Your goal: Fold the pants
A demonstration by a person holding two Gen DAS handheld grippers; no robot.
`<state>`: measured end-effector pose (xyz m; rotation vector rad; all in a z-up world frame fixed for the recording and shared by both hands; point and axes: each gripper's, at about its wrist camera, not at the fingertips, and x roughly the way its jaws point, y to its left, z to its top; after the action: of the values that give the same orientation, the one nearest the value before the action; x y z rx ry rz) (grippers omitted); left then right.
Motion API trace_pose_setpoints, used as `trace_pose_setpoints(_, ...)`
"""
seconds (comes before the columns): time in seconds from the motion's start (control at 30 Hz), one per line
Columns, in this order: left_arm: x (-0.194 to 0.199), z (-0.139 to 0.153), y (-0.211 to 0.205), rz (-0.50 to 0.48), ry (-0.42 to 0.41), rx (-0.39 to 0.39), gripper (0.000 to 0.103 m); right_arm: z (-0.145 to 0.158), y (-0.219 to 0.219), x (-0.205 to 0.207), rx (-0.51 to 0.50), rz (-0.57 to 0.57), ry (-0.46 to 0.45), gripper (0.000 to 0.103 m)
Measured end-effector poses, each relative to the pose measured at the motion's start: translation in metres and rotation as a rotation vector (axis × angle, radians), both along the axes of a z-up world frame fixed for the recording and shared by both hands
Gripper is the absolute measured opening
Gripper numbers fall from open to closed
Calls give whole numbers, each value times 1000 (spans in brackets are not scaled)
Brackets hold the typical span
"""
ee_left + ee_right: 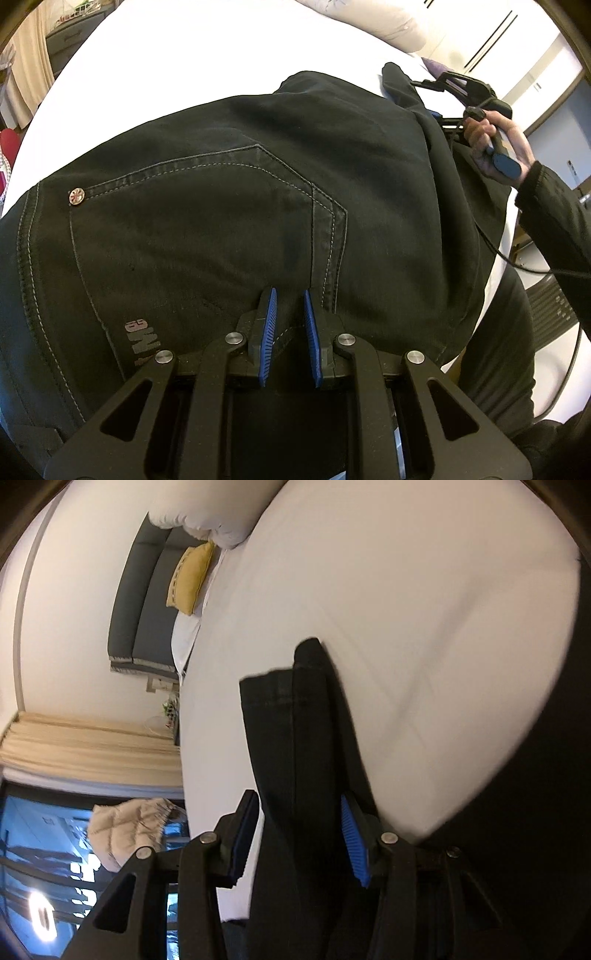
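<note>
Black jeans point(221, 206) lie on the white bed point(184, 55), back pocket and a rivet facing up. My left gripper point(290, 295) is pressed on the waistband, its blue pads a narrow gap apart with a fold of denim between them. My right gripper point(454, 88) shows at the far right of the left wrist view, held in a hand at the jeans' far end. In the right wrist view my right gripper point(299, 808) holds the hem ends point(295, 701) of the jeans between its pads, lifted above the bed point(424, 627).
White pillows point(369, 18) lie at the head of the bed. A grey headboard point(147, 602) with a yellow cushion point(190, 579) is at the wall. Curtains point(88, 753), a window and a cream jacket point(129, 830) are beyond the bed's edge.
</note>
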<state>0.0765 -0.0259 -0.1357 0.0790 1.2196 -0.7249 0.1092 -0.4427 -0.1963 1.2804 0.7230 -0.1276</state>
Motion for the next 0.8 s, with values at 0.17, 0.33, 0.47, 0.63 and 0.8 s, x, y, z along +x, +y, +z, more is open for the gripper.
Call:
trace_pose_setpoints(0.17,1,0,0,0,3,0,16,-4,-13,5,24,-23,-26,20)
trace_pose_setpoints(0.33,0,2,-5,-8,-7,21,16,17,-17,-12,-50,-57,-87,6)
trace_pose_setpoints(0.47,-3,3,-11,-11,-20,34,16,44,-35,-65,-83,-172,-163,5)
trace_pose_setpoints(0.63,-7,4,-15,-9,-26,40,16,63,-57,-174,-156,-357,-195,5)
trace_pose_setpoints(0.8,-11,7,-21,-10,-35,56,16,25,-64,-272,-92,-541,-111,5)
